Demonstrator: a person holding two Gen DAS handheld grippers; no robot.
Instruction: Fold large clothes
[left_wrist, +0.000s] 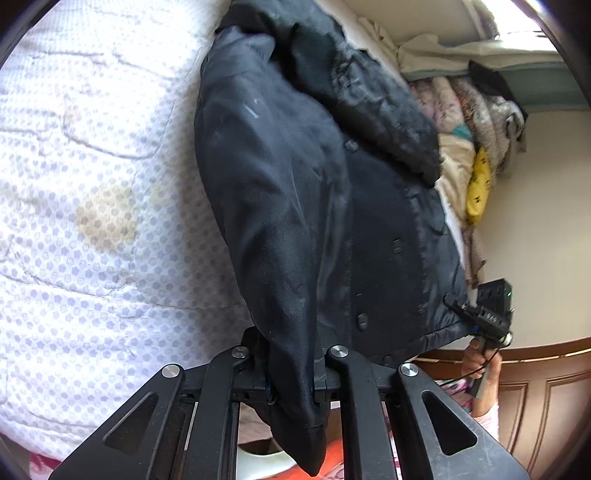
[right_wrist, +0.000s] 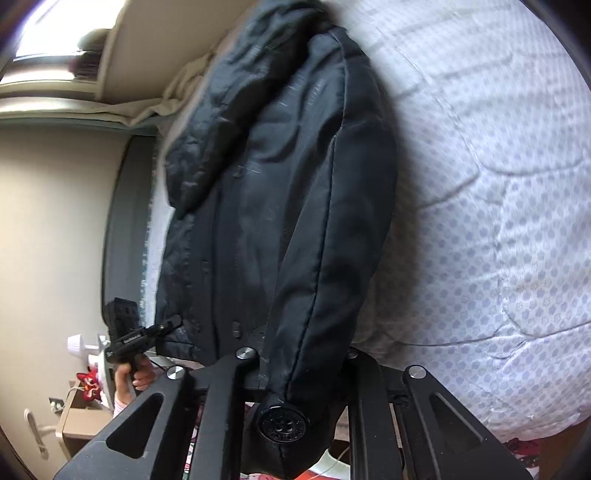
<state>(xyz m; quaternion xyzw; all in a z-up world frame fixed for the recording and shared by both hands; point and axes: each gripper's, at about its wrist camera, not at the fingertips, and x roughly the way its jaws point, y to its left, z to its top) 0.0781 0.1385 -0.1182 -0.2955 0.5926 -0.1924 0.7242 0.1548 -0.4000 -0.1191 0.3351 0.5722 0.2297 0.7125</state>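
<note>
A large black coat (left_wrist: 317, 192) with a padded hood lies along a white dotted quilt (left_wrist: 92, 184). My left gripper (left_wrist: 291, 384) is shut on the cuff of one sleeve, which hangs down between the jaws. My right gripper (right_wrist: 299, 387) is shut on the other sleeve's cuff, where a big black button (right_wrist: 283, 424) shows. Each wrist view also shows the other gripper, the right one (left_wrist: 476, 314) and the left one (right_wrist: 162, 328), at the far hem corner of the coat (right_wrist: 266, 192).
Folded blankets and a yellow bag (left_wrist: 478, 192) are piled at the head of the bed. A brown wooden door (left_wrist: 546, 402) and a cream wall lie beyond the bed edge. A cardboard box (right_wrist: 81, 417) and a red toy stand on the floor.
</note>
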